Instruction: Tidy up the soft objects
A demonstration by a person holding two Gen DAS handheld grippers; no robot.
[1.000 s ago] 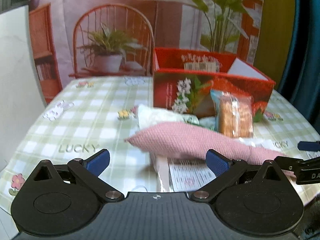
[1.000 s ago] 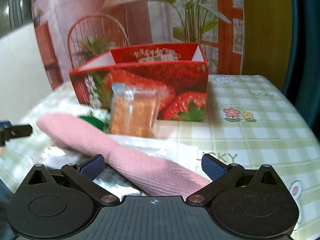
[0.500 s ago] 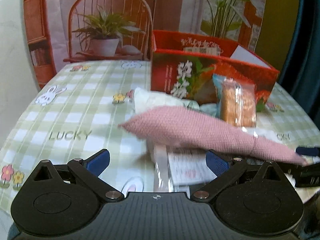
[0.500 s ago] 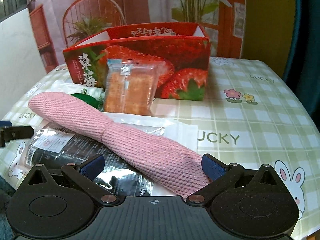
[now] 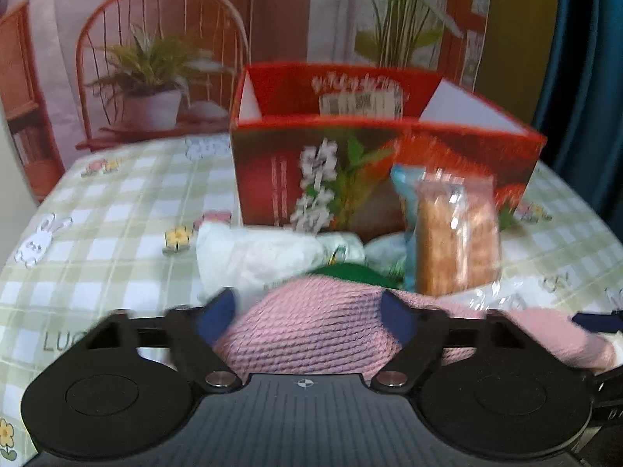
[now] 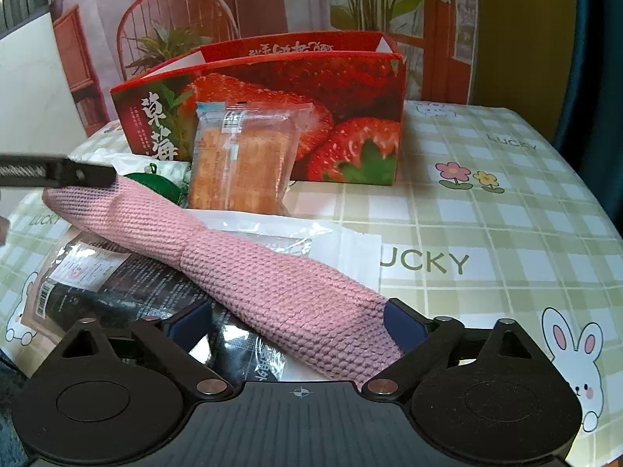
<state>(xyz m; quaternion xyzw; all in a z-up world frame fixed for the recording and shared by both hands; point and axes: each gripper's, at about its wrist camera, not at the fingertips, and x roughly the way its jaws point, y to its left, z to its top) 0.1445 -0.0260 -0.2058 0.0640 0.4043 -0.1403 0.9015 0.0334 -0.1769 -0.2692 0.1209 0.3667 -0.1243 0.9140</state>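
A long pink knitted cloth [image 6: 241, 260] lies across the packets on the checked table. My left gripper [image 5: 307, 319] is open, its blue pads on either side of the cloth's left end [image 5: 311, 334]. My right gripper [image 6: 298, 327] is open, with the cloth's right end between its pads. A left finger [image 6: 58, 173] shows over the cloth's far end in the right wrist view. A wrapped cake packet [image 6: 241, 155] leans on the red strawberry box [image 6: 311, 89]. A dark flat packet [image 6: 117, 288] lies under the cloth.
A white soft bag [image 5: 253, 257] and a green item [image 5: 350, 272] lie before the box [image 5: 350, 171]. A clear plastic wrapper [image 6: 311, 237] lies under the cloth. The table edge [image 6: 607, 233] runs close on the right.
My left gripper has moved forward, so the cloth's left end now sits between its pads. My right gripper has moved forward a little along the cloth.
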